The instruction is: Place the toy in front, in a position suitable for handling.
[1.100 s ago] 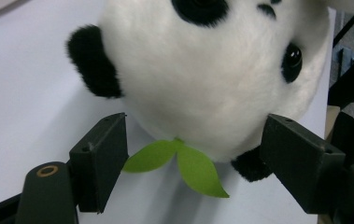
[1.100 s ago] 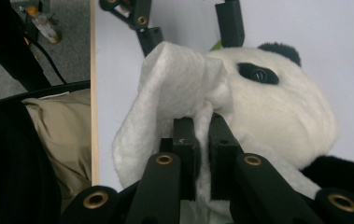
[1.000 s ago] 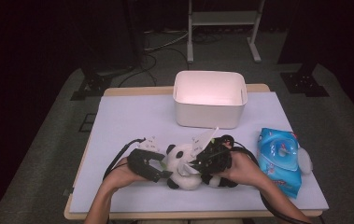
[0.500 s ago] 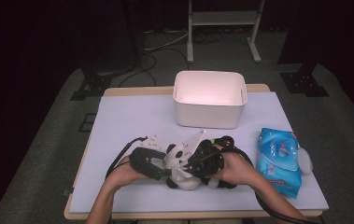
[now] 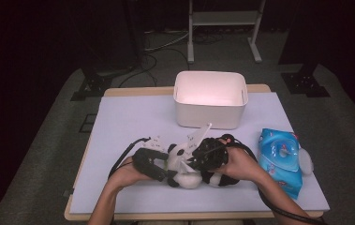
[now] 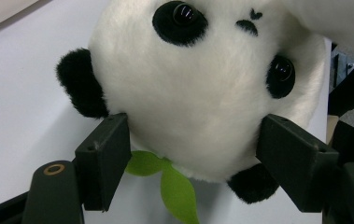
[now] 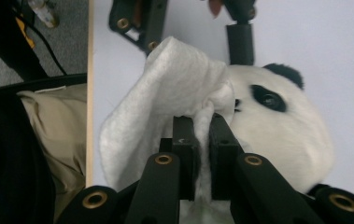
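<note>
Left gripper view: plush panda [image 6: 202, 93] lies on the white table mat [image 6: 20, 93], its head clamped at both sides between the left gripper [image 6: 198, 158] jaws, pads pressing into the fur. Right gripper view: right gripper [image 7: 201, 126] pinched tight on a white wet wipe [image 7: 165, 93], the cloth bunched against the panda's face near the nose. Judgement: wiping is under way, with the toy steadied and the wipe on it; the body looks yet to be cleaned. Blue wipe pack [image 5: 280, 159] sits right; white bin [image 5: 210, 115] behind.
</note>
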Available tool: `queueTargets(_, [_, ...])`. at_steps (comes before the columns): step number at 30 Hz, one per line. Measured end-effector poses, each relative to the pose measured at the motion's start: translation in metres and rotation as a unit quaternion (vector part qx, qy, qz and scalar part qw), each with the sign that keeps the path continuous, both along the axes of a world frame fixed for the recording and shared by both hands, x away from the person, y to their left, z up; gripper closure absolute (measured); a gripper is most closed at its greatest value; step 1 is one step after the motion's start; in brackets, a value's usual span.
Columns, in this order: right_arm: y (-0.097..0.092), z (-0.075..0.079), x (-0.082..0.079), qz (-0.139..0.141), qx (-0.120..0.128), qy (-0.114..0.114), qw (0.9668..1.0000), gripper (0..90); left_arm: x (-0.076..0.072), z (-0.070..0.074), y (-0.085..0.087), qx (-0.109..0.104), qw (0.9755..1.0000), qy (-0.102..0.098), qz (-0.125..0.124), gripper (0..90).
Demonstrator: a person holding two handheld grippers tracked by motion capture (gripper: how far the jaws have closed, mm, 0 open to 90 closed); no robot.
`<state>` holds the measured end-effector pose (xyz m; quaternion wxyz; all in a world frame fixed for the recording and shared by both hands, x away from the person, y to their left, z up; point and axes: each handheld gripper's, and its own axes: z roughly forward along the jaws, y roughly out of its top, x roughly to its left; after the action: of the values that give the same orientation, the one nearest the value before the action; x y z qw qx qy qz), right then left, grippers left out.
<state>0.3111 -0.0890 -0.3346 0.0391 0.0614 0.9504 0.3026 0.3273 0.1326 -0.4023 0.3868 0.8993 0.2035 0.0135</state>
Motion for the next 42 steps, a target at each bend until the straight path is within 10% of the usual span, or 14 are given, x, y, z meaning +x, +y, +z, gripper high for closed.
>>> queueTargets(12, [-0.001,0.011,0.026,-0.026,0.004,0.005,0.9997,83.1,-0.002,0.0,-0.003,0.0,1.0,-0.002,-0.009,25.3])
queueTargets(21, [-0.045,0.0,0.041,-0.072,-0.001,0.031,0.9969,83.0,-0.002,0.002,-0.004,-0.016,0.9998,0.007,-0.011,24.2])
queueTargets(42, [-0.061,-0.015,-0.004,-0.032,0.017,0.02,0.9992,83.7,0.006,0.005,-0.018,-0.035,0.9957,0.082,-0.023,6.4])
